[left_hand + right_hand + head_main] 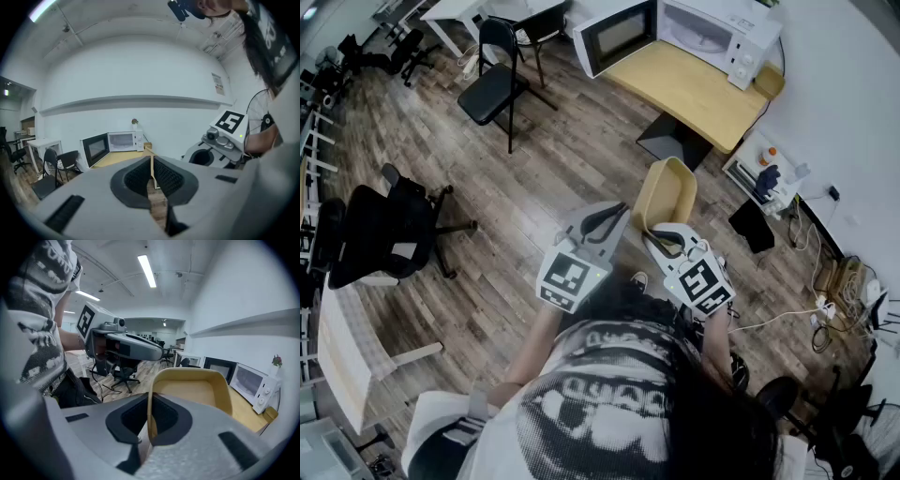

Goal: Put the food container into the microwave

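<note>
Beyond food container (667,192), microwave (717,36) door (615,36) stands open

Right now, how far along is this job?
Done: microwave door is open, and food container is picked up. In hand: left tongs and right tongs both clamp its rim, well short of the table. Left: carry it over and set it inside the microwave.

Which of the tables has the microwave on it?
The tan wooden table by the right wall; the microwave, door open, stands at its far end. The white table further left differs in colour.
</note>
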A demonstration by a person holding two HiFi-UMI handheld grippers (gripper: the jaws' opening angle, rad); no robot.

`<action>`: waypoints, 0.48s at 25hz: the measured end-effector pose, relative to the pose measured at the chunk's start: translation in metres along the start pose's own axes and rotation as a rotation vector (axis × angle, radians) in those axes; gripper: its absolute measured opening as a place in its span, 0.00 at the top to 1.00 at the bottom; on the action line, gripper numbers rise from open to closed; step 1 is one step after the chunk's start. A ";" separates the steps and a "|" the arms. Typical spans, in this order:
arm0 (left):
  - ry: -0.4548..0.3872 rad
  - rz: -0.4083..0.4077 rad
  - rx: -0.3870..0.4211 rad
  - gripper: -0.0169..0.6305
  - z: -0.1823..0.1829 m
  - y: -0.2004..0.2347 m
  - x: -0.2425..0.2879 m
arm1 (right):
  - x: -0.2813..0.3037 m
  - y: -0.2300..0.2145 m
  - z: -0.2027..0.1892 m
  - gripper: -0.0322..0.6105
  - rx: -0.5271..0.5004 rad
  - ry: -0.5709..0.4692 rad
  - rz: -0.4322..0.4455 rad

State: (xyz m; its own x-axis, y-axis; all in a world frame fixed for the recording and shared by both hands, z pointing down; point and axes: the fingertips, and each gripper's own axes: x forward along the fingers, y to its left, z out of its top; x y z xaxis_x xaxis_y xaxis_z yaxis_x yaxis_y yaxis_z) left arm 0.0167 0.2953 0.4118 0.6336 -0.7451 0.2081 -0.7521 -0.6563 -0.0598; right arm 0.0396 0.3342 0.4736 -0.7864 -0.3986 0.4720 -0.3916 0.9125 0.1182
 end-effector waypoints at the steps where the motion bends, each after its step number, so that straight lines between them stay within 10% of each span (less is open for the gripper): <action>1: 0.002 0.000 0.001 0.95 -0.001 0.000 0.000 | 0.000 0.000 -0.001 0.93 0.000 0.002 0.001; 12: 0.023 0.011 -0.004 0.95 -0.008 -0.006 -0.001 | 0.000 -0.001 -0.006 0.93 0.019 -0.015 -0.004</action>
State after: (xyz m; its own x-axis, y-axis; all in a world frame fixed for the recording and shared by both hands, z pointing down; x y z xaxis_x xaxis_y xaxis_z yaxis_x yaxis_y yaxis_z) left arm 0.0188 0.3009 0.4200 0.6208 -0.7496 0.2295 -0.7600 -0.6473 -0.0587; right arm 0.0431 0.3336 0.4790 -0.7921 -0.4033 0.4582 -0.4032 0.9093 0.1034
